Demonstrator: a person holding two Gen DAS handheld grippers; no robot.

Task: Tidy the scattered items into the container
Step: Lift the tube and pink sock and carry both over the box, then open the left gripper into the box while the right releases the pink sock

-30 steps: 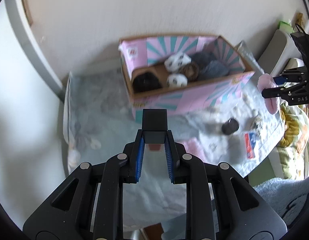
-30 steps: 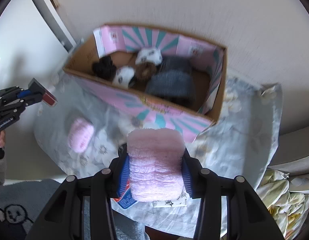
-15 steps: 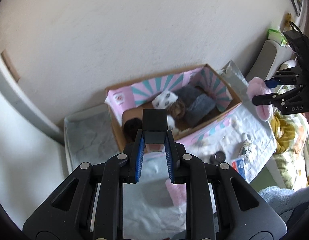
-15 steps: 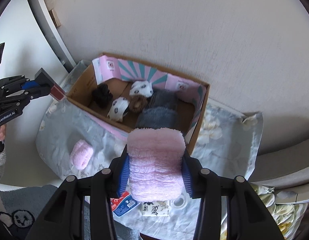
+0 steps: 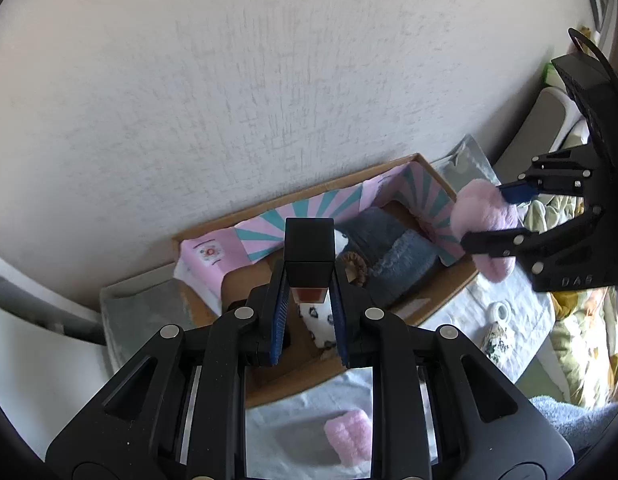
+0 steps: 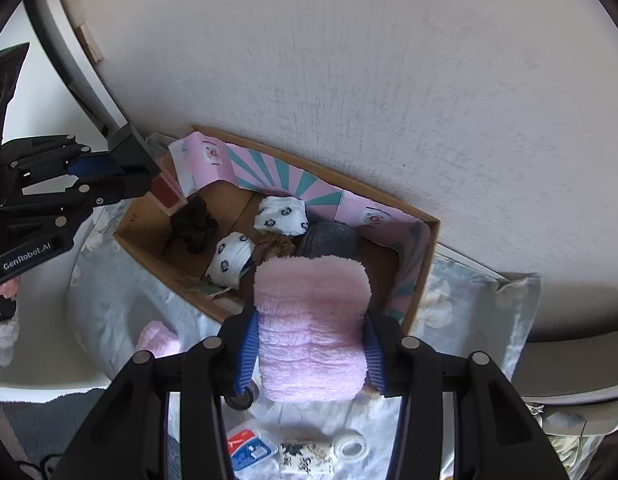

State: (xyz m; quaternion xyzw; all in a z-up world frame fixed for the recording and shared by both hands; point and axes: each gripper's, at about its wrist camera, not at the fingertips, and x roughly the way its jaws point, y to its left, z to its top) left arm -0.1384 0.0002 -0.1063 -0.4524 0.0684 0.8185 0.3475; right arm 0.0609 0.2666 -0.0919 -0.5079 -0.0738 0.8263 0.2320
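A cardboard box (image 5: 297, 199) (image 6: 428, 254) lined in pink and teal stands against the wall with several rolled socks inside. My left gripper (image 5: 309, 280) is shut on a small black block with a red end (image 5: 309, 246) and hangs over the box's left part. In the right wrist view, that block (image 6: 167, 196) sits above the box's left corner. A fluffy pink sock roll (image 6: 311, 360) is pinched in my right gripper (image 6: 311, 320), which is shut on it over the box's front wall. A second pink sock roll (image 5: 349, 436) (image 6: 157, 340) lies on the cloth in front.
A pale floral cloth (image 6: 481, 304) covers the surface under the box. Near its front edge lie a red and blue packet (image 6: 247, 448), a patterned white roll (image 6: 309, 454) and a tape ring (image 6: 351, 448). A white wall rises right behind the box. Bedding (image 5: 581, 344) lies at the right.
Both grippers rose and moved toward the wall with their loads. The block now hangs over the box's inside, and the pink roll has reached the box's front wall.
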